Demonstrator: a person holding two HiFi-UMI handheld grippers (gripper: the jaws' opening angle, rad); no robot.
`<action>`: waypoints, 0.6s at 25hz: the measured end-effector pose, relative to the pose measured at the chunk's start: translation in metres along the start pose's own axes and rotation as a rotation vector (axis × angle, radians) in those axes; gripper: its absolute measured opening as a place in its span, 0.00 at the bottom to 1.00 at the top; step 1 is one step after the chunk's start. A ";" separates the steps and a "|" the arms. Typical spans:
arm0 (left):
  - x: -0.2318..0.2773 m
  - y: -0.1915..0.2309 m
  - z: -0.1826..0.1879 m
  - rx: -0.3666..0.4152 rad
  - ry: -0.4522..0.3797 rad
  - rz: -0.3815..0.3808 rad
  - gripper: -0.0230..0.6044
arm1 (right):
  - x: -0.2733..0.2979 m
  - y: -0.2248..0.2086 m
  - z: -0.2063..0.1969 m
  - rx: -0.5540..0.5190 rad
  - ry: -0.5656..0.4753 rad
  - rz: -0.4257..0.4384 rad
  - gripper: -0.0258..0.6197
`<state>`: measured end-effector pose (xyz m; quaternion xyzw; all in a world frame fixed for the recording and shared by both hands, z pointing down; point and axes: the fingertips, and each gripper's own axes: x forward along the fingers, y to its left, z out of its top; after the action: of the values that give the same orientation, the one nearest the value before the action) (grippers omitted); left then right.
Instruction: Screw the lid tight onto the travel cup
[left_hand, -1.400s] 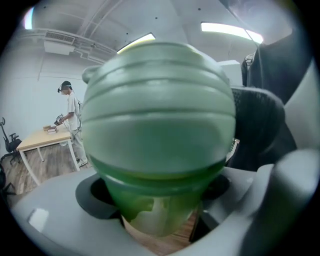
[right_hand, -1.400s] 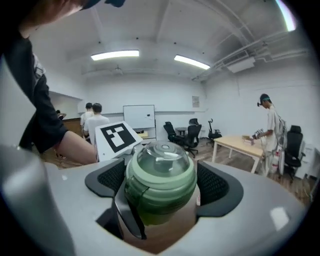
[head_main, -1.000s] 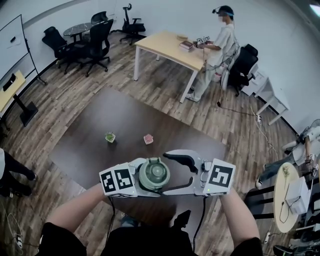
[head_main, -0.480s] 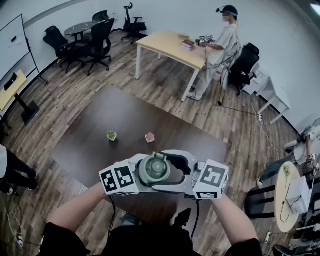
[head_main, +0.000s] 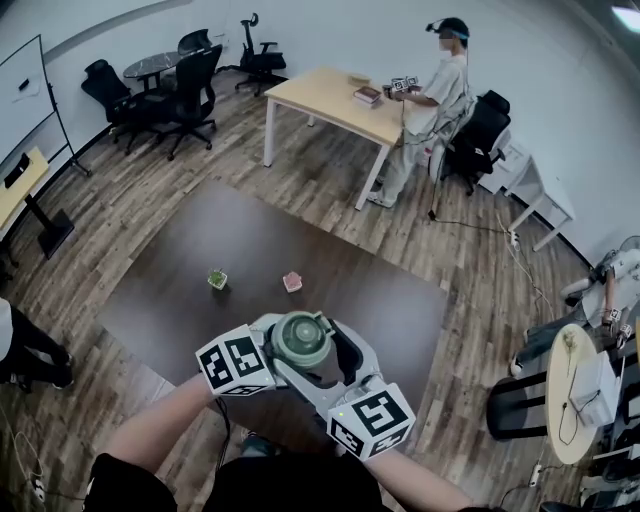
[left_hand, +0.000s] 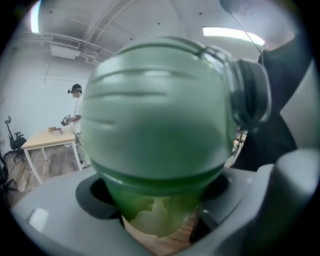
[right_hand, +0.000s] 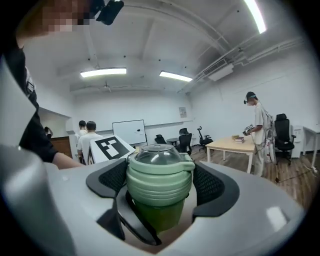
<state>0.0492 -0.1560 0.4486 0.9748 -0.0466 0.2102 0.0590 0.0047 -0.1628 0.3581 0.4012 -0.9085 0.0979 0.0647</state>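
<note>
1. The travel cup (head_main: 300, 340) stands upright over the near side of the dark table (head_main: 180, 290), its long axis vertical.
2. My left gripper (left_hand: 160, 220) pinches the cup body. My right gripper (right_hand: 159, 192) clamps the lid (right_hand: 159, 167) directly above, so it is the nearer one for the twist.
3. Count: one cup and one lid, plus one green item (head_main: 217, 279) and one pink item (head_main: 292, 282) at mid-table.

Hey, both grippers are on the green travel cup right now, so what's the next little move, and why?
Probably twist the right gripper in the tightening direction while the left gripper holds steady. The right jaws are closed on the lid at its ribbed sides, the left jaws clamp the cup below it, and the lid sits level.
</note>
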 end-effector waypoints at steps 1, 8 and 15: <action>-0.001 -0.001 0.001 0.006 0.002 -0.005 0.68 | -0.003 0.001 0.003 -0.024 -0.001 0.036 0.71; -0.016 -0.021 0.012 0.070 -0.006 -0.091 0.68 | -0.038 0.024 0.029 -0.286 0.084 0.624 0.72; -0.010 -0.048 0.024 0.126 0.002 -0.149 0.68 | -0.043 0.038 0.023 -0.334 0.183 0.943 0.70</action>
<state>0.0560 -0.1109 0.4178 0.9771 0.0396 0.2086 0.0131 0.0043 -0.1123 0.3224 -0.0785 -0.9846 0.0045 0.1562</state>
